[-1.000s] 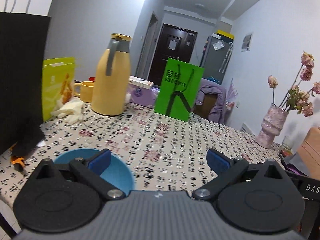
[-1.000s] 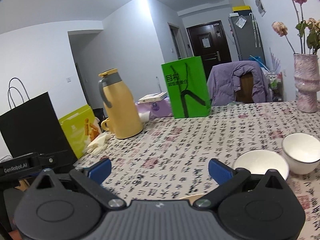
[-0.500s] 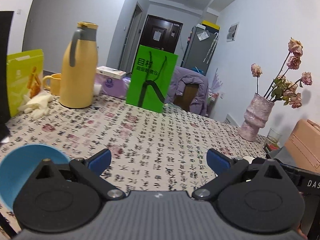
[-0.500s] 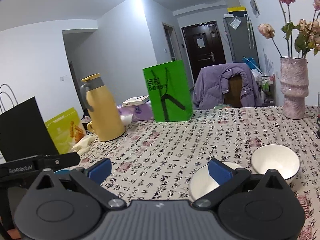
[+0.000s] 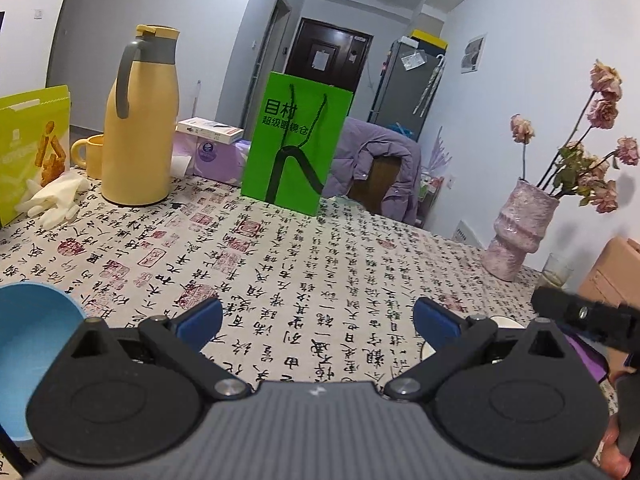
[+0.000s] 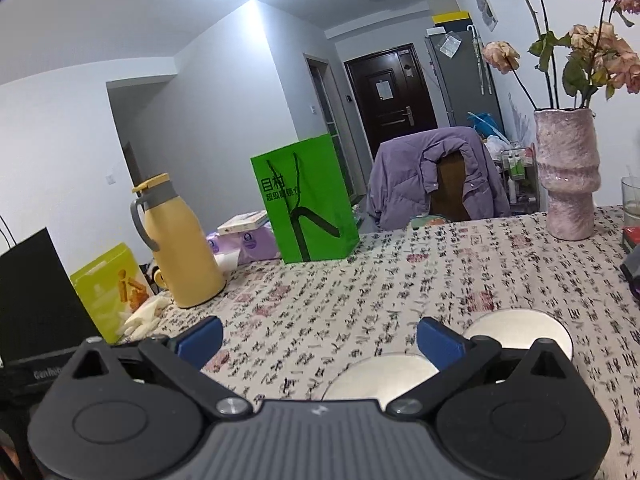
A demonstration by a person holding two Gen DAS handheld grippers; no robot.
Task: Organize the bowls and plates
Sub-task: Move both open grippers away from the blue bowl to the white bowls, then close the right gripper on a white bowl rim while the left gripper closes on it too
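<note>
A blue bowl (image 5: 28, 344) sits at the near left edge of the table, left of my left gripper (image 5: 318, 320), which is open and empty above the patterned tablecloth. Two white bowls sit side by side near my right gripper (image 6: 320, 338), which is open and empty: one (image 6: 380, 376) just below its right finger, the other (image 6: 524, 330) further right. A white rim (image 5: 506, 322) peeks behind the left gripper's right finger in the left wrist view.
A yellow thermos (image 5: 138, 120), yellow mug (image 5: 90, 154), green paper bag (image 5: 296, 140), snack box (image 5: 32, 148) and white gloves (image 5: 52, 198) stand at the back left. A pink vase with dried flowers (image 5: 520, 232) and a glass (image 5: 556, 272) stand on the right. A black bag (image 6: 36, 296) is at left.
Both grippers have swung to the right. The blue bowl has slid to the left edge of the left view. The white bowls have come closer under the right gripper.
</note>
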